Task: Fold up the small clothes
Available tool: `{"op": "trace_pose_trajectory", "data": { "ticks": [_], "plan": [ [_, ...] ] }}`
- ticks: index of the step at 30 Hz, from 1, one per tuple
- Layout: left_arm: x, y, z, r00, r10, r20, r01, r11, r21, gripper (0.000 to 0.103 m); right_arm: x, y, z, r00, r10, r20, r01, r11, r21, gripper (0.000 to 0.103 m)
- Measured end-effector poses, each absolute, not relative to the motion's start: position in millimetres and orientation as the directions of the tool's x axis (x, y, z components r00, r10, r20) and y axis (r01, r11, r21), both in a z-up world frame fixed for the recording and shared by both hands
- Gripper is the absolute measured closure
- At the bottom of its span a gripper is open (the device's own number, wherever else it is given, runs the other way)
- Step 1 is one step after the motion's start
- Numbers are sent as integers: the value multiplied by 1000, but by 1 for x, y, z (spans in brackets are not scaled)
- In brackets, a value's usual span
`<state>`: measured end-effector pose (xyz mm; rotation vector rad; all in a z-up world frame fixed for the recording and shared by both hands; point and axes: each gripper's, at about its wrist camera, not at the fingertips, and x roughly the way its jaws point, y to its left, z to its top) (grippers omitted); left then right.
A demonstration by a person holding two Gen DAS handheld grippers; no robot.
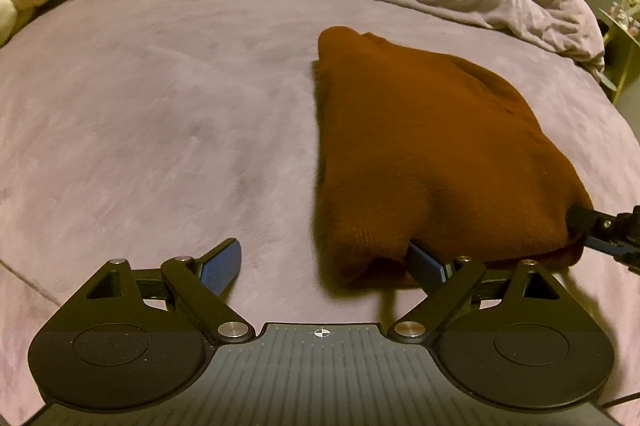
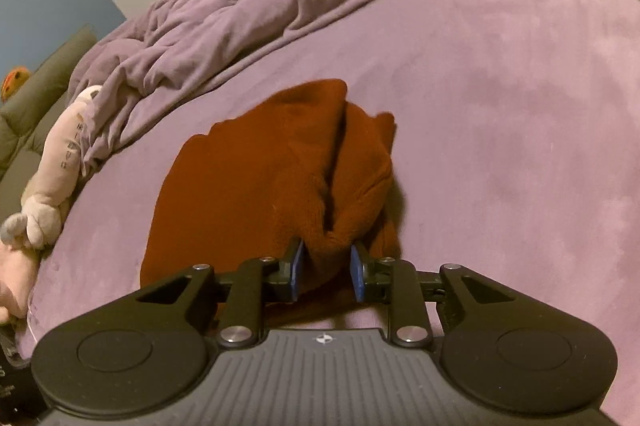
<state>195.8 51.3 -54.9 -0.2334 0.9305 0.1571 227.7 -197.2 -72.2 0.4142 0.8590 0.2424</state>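
Left tongs (image 1: 326,264) spread wide; right tongs (image 2: 327,268) pinched nearly together.

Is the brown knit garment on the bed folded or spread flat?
Folded, at least partly: the brown knit garment is doubled into a compact bundle on the purple bedspread, with a layered edge and a deep crease on top.

Dim, warm indoor light tints both views yellowish. The rust-brown knitted garment (image 1: 432,153) casts a soft dark shadow leftward onto the mauve plush bedspread (image 1: 160,113). Fisheye distortion bows the bed's edges, corners darken, and fine detail is softly blurred.
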Motion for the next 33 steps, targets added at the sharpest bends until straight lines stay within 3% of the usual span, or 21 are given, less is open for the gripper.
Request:
{"op": "trace_pose_trajectory", "data": {
  "ticks": [6,13,21,25,28,31,33],
  "plan": [
    [193,59,-53,594,36,-804,-258,955,-148,10,223,-196,-69,649,381,-658,-61,889,454,87],
    [188,77,-47,620,21,-785,-305,928,-216,10,224,-215,-75,636,483,-602,-21,790,612,89],
    [180,93,-48,625,28,-780,-330,915,-231,9,215,-214,-87,586,409,-700,-34,875,483,88],
    [170,111,-41,611,125,-782,-443,873,-206,14,209,-218,-61,642,399,-654,-104,891,441,84],
    [165,123,-36,624,102,-775,-450,858,-250,14,218,-222,-42,677,411,-610,-132,884,448,84],
    [167,119,-30,642,70,-764,-406,876,-261,12,244,-215,-38,656,398,-641,-138,899,416,84],
    [168,112,-29,644,52,-763,-378,889,-258,11,268,-215,-50,577,471,-667,-122,857,500,84]
  ]
}}
